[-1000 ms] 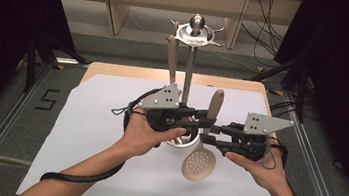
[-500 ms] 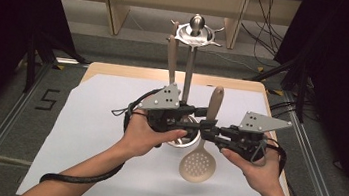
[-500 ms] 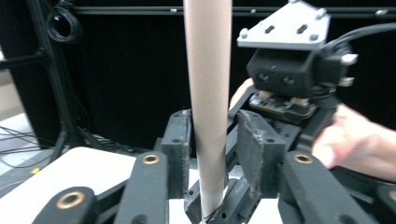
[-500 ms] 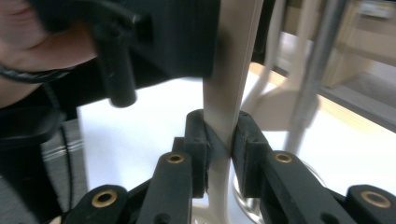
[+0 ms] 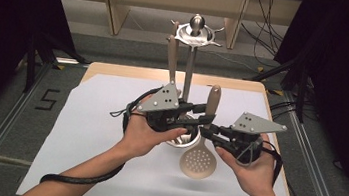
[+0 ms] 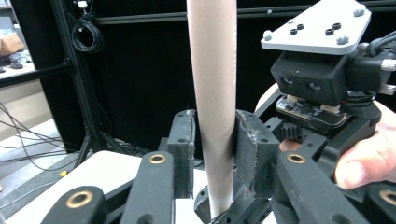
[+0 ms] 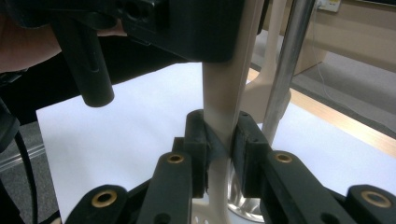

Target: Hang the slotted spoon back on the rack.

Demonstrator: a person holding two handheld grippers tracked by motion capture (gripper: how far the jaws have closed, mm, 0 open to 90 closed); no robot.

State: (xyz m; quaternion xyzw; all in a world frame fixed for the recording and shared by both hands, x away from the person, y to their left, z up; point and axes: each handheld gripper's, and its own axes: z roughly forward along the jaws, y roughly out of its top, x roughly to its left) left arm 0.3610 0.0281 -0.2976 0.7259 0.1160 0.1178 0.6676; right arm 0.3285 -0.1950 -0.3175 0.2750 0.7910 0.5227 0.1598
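My right gripper [image 5: 207, 131] is shut on the neck of a beige slotted spoon [image 5: 198, 160], which it holds upright above the white sheet with the bowl down. In the right gripper view the pads [image 7: 195, 140] press on both sides of the spoon's handle [image 7: 229, 84]. My left gripper [image 5: 199, 115] reaches in from the left, higher on the same handle. Its jaws have just been closing. In the left gripper view the handle [image 6: 212, 70] stands between its pads [image 6: 183, 144], with a thin gap on the left side.
A metal utensil stand [image 5: 189, 69] with a hooked top rises just behind the grippers, and its shiny base [image 5: 181, 140] sits under them. Another beige utensil [image 5: 171, 57] hangs from it. A white sheet [image 5: 82, 132] covers the wooden table [image 5: 115, 68].
The right gripper and the spoon have shifted slightly left and up, and the spoon stands a bit more upright. The left hand has stayed where it was.
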